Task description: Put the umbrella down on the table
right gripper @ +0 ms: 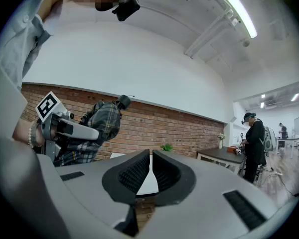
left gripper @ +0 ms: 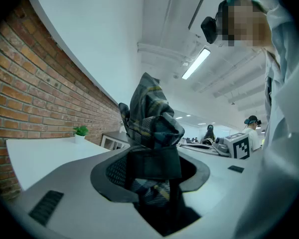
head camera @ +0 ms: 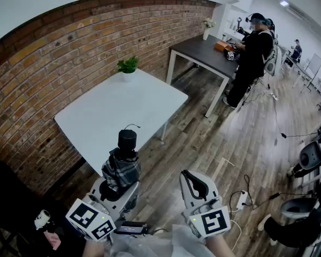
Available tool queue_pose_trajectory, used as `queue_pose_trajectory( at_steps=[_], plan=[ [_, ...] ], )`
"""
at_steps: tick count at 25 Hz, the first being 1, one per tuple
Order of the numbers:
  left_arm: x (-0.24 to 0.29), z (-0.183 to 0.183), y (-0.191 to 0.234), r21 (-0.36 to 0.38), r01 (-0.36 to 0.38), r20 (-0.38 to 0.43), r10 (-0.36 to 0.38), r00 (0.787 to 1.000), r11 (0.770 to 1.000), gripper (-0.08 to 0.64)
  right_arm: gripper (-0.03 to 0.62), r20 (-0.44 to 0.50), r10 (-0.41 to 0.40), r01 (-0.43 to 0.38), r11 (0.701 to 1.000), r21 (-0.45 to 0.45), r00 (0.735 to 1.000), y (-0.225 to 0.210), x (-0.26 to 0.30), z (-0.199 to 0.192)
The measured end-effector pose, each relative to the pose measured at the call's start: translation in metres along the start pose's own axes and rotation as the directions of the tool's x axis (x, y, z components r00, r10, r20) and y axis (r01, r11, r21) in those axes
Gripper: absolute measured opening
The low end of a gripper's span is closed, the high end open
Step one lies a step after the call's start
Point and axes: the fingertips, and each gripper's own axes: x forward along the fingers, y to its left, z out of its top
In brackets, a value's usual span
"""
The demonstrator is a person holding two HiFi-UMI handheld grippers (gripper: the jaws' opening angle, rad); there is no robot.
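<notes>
Item: folded grey plaid fabric umbrella with a black round cap point(head camera: 122, 165). I am holding it clamped across its bundled canopy in the left gripper point(head camera: 119, 189), in the air and short of the near edge of the white rectangular table point(head camera: 123, 108).

Item: right gripper point(head camera: 196, 184). I am carrying it with the jaws together on nothing.

Handling: I am judging that the umbrella needs carrying forward over bare tabletop, well apart from the small green potted plant point(head camera: 128, 67), and lowering lengthwise until it rests before the clamp loosens.
</notes>
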Motion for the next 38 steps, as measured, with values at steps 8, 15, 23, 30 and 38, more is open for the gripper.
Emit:
queue_pose_trajectory(
  at_steps=[8,15,23,30,38],
  plan=[
    [0.003,-0.002,0.005,0.016,-0.009,-0.017,0.009,1.0,1.0,0.213,0.051,-0.013,-0.002,0.002,1.0,0.012,1.0,-0.004,0.008,-0.004],
    [0.001,-0.001,0.002,0.026,-0.024,-0.021,0.025,0.999,0.999,0.213,0.051,-0.004,-0.007,0.007,0.999,0.035,1.0,-0.007,0.005,-0.003],
    [0.001,0.002,-0.004,0.014,-0.049,-0.009,0.049,0.999,0.999,0.213,0.051,0.004,0.009,-0.01,0.998,0.068,1.0,-0.014,-0.003,-0.002],
    [-0.001,-0.012,-0.03,0.005,-0.071,0.006,0.071,0.997,0.997,0.213,0.051,0.013,0.027,-0.027,0.997,0.07,1.0,-0.02,-0.032,-0.015],
    [0.003,-0.022,-0.043,0.005,-0.085,0.02,0.085,0.996,0.996,0.213,0.051,-0.004,0.049,-0.048,0.997,0.063,0.999,-0.024,-0.046,-0.029]
  ],
)
